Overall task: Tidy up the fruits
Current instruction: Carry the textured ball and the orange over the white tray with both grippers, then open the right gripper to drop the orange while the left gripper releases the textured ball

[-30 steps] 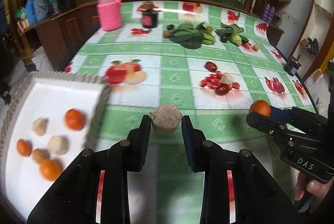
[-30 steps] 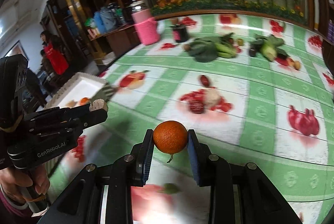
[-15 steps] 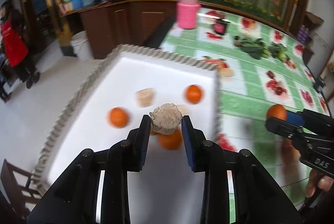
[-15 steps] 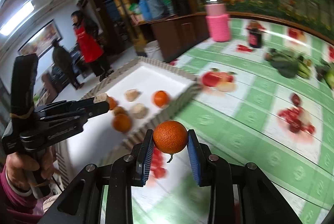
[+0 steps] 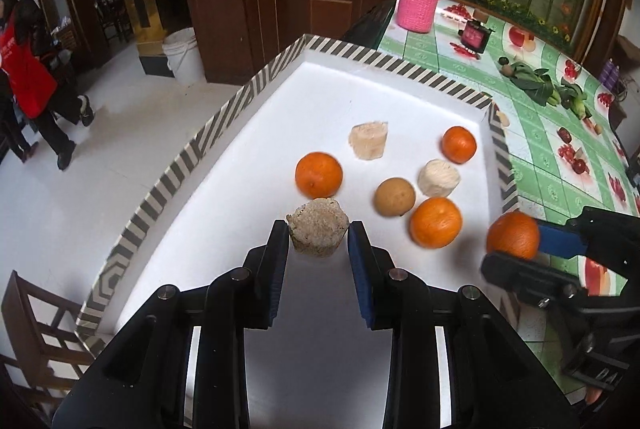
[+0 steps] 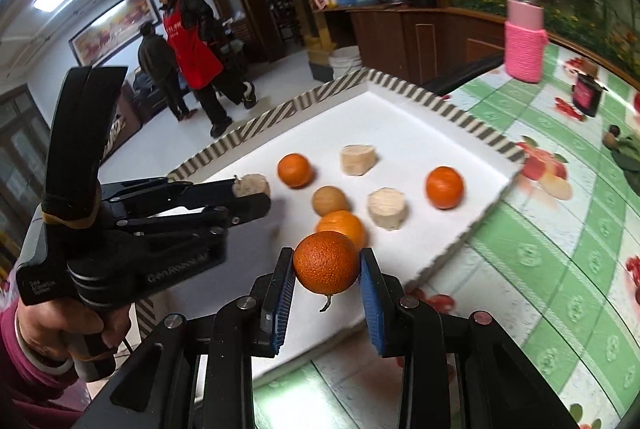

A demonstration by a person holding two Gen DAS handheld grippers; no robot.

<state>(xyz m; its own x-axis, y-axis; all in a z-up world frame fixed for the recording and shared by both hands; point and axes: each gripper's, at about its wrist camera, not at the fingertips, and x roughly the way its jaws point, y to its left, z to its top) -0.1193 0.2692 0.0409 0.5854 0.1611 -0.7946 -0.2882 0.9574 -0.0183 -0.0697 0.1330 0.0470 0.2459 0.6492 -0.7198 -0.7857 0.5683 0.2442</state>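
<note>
Left tool [image 5: 318,239] clamped on a pale, crumbly-looking cut fruit chunk [image 5: 317,227]; right tool [image 6: 327,267] clamped on a firm, light orange [image 6: 326,261], both above the white tray [image 5: 360,89]. Best gripped across the middle. Counted inside: three oranges, two pale chunks, one brown round fruit [image 5: 394,196].
</note>
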